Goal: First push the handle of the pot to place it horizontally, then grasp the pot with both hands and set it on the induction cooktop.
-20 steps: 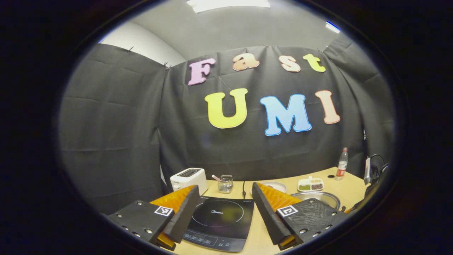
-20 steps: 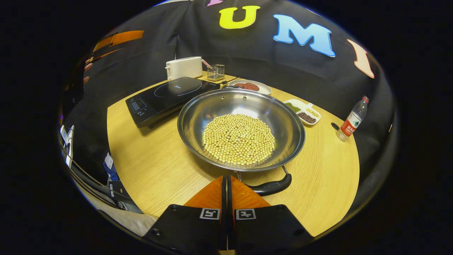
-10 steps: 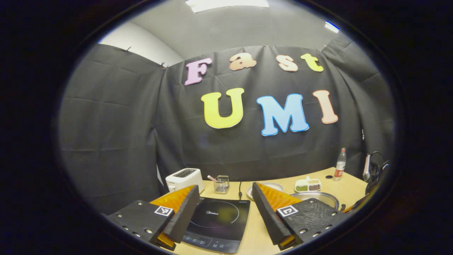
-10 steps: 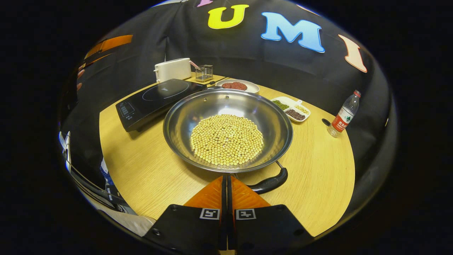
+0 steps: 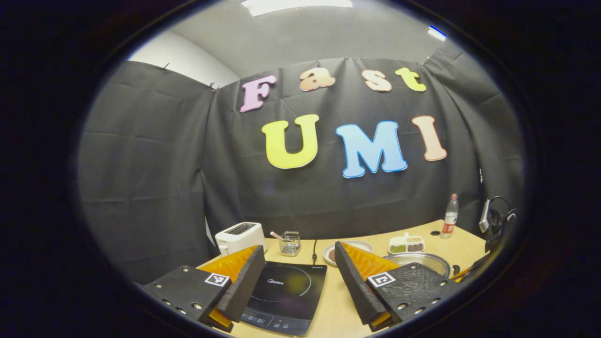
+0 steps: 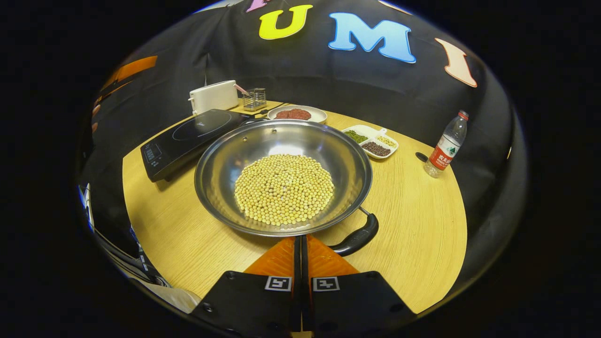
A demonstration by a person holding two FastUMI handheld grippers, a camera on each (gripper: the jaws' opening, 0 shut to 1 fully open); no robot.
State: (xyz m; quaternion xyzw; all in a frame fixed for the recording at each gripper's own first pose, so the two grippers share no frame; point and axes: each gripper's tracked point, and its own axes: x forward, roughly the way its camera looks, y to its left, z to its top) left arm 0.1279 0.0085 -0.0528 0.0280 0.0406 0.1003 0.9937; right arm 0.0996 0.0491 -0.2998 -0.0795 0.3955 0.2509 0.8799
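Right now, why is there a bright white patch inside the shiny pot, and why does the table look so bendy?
In the right gripper view, the shiny round steel pot mirrors overhead light as glare just above the yellow beans, and the fisheye lens bows the round wooden table; in the left gripper view, a white ceiling lamp glows at the top and the wall curves too.

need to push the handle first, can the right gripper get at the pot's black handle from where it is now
Probably yes. The right gripper, fingers closed together, sits at the pot's near rim, and the black handle lies just beside its tips on bare table, with nothing between them.
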